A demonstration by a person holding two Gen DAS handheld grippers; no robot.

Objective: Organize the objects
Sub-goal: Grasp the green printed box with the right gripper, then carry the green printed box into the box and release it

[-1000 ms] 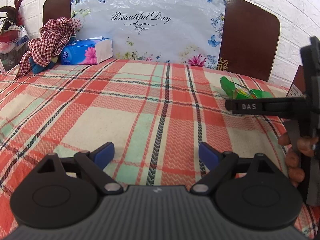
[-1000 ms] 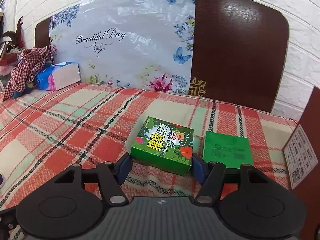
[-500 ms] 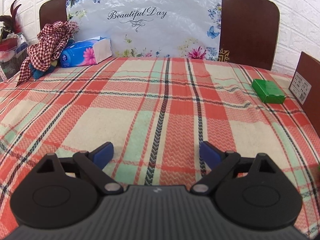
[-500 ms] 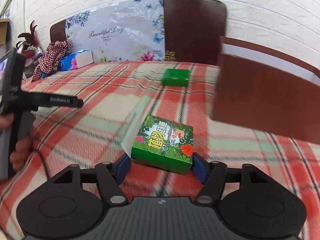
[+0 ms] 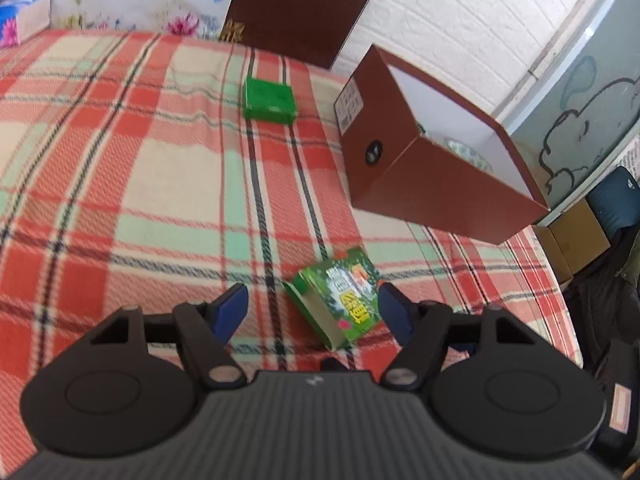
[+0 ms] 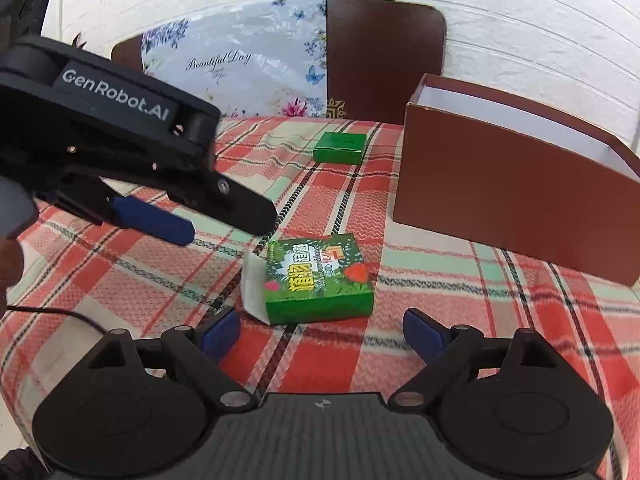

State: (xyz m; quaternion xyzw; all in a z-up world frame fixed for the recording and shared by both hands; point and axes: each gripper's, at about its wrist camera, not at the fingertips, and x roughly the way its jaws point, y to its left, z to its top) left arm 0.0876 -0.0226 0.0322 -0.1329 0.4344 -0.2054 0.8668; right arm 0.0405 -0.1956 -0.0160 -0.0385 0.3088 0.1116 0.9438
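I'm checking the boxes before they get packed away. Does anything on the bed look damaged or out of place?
Yes. The printed green box lying on the plaid blanket has its pale end flap hanging open on the left side. The plain green box farther back looks closed, and the brown box stands open-topped.

We read "GenRobot.AI" in white on the black left gripper (image 6: 152, 220), and "Beautiful Day" in script on the floral plastic sheet (image 6: 240, 68).
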